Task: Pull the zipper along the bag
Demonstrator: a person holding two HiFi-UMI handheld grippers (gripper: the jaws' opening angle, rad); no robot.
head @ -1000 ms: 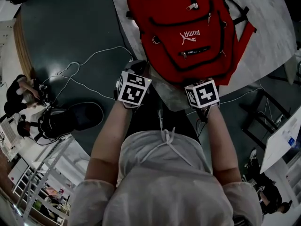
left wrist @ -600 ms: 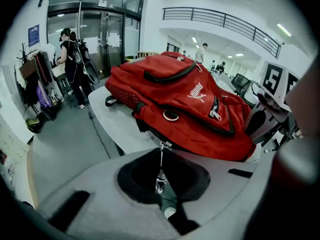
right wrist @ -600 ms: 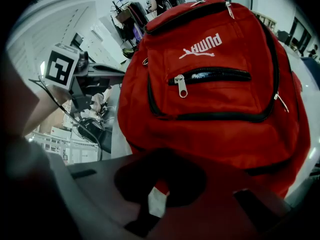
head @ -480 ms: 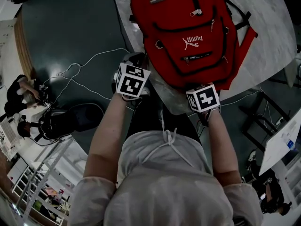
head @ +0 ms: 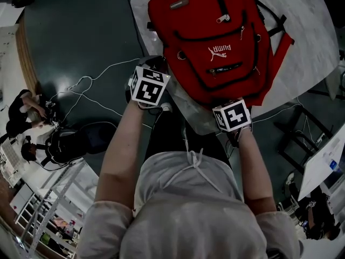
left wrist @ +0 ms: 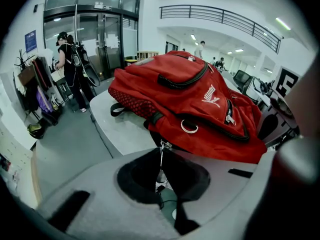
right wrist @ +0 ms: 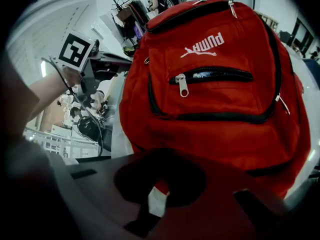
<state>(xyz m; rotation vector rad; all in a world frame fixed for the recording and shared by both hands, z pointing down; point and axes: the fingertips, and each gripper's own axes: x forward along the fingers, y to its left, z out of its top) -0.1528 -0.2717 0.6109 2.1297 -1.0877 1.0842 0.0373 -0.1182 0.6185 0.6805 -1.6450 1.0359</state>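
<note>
While the red backpack (head: 215, 42) lies flat on the pale table (head: 310, 42), your left gripper (left wrist: 161, 170) pinches a thin metal zipper pull (left wrist: 161, 151) at its side, and your right gripper (right wrist: 156, 186) is clamped on its bottom edge.

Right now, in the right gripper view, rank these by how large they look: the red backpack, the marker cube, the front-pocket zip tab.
Largest to smallest:
1. red backpack
2. marker cube
3. front-pocket zip tab
This is apparent size only, since their distances from the camera differ.
</note>
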